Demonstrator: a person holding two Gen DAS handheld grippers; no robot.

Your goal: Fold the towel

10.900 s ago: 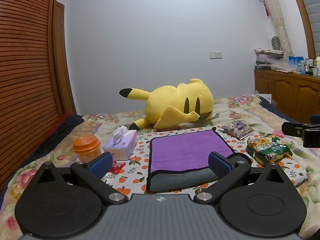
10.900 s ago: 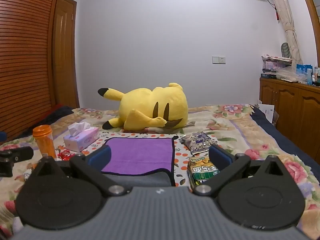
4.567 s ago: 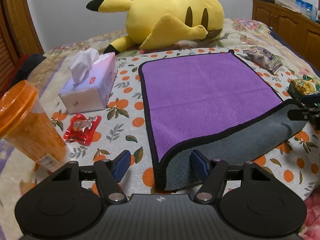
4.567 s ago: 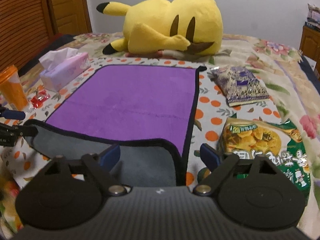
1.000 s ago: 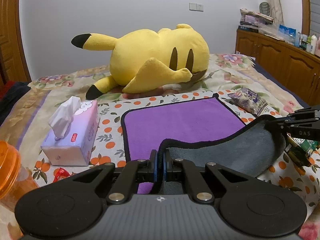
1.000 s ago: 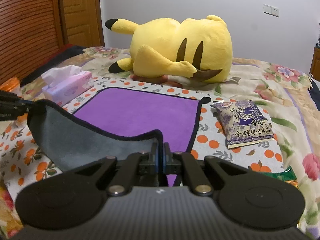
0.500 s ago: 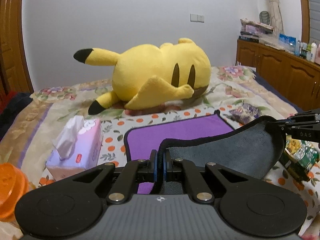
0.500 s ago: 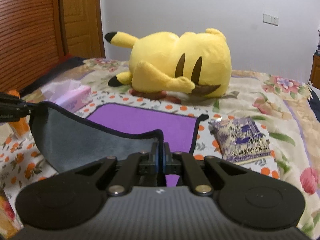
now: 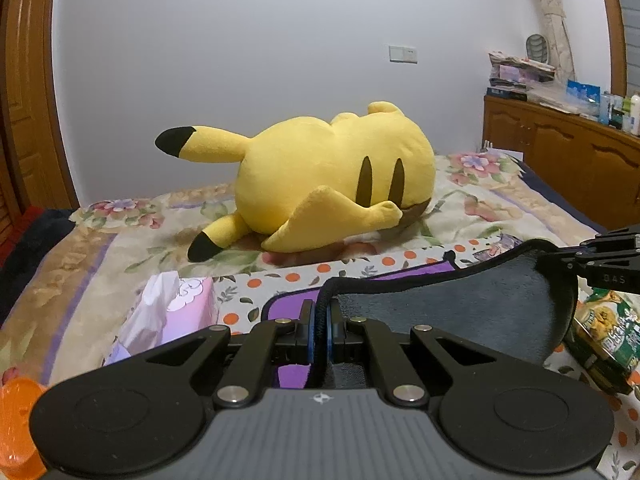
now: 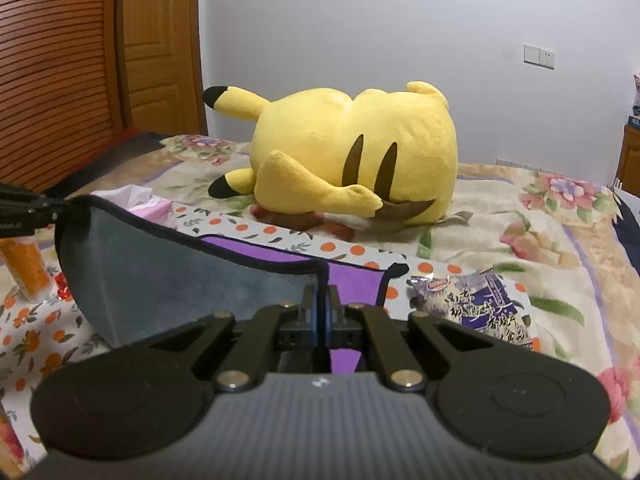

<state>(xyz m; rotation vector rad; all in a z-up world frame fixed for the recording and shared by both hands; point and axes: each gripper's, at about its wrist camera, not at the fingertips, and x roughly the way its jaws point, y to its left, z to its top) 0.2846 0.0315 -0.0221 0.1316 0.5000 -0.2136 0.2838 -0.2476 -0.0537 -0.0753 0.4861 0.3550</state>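
L gripper (image 9: 319, 334) & R gripper (image 10: 320, 320) clamped on towel (image 9: 460, 300) corners; floral bed (image 10: 500, 216), white wall (image 9: 240, 60)

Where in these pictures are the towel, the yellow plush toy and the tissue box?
towel (image 9: 460, 304): left wrist view, on its lifted grey underside.
yellow plush toy (image 10: 352, 140): right wrist view, on its rounded back.
tissue box (image 9: 188, 308): left wrist view, on its pink top.

Right hand-held gripper (image 10: 320, 304) seemingly pinches the lifted towel (image 10: 180, 276) corner.
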